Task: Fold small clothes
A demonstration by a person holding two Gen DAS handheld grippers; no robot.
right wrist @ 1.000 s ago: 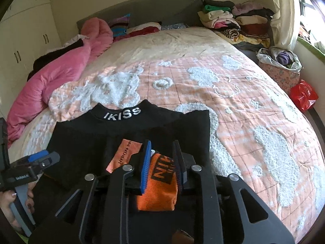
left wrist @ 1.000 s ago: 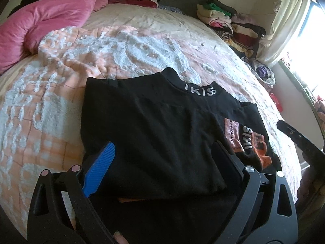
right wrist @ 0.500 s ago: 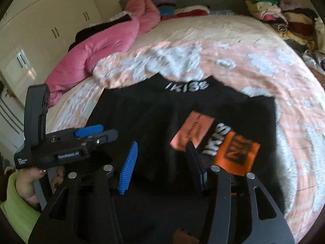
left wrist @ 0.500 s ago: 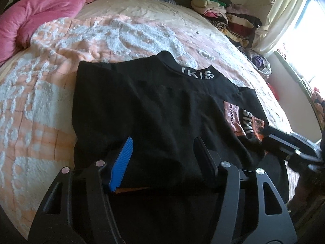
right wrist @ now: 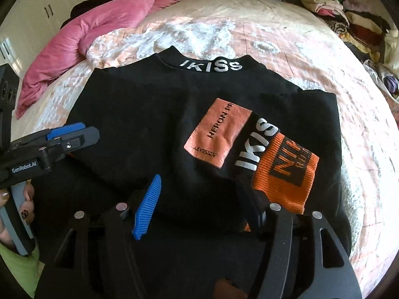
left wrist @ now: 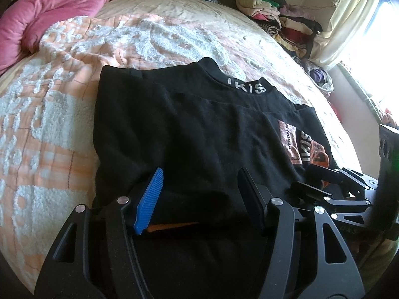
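**Both grippers gaping at the hem**

Peach bedspread [right wrist: 311, 57] is filling the background, with one pink duvet [right wrist: 82, 32] lying at 10 o'clock and one clothes pile [right wrist: 344, 10] sitting at 1 o'clock. One black top [right wrist: 154, 114] is lying flat at the centre, collar pointing to 12 o'clock, one orange patch [right wrist: 217, 137] and one orange cuff [right wrist: 284, 174] showing toward 3 o'clock.

I am holding two grippers at 6 o'clock, over the near hem. My left gripper [left wrist: 199, 194] is standing with its jaws apart, gripping nothing; the blue pad [left wrist: 149, 199] is hovering just over the cloth. My right gripper [right wrist: 199, 201] is likewise spread wide and empty, its right finger sitting just beside the cuff.

Judging the risks: if I am closing on only the top layer, the fold underneath will probably be sliding out and undoing itself. The folded-in sleeve looks loose, so a quick lift could be flipping it open. Uneven pinches at the two sides would likely be skewing the fold.
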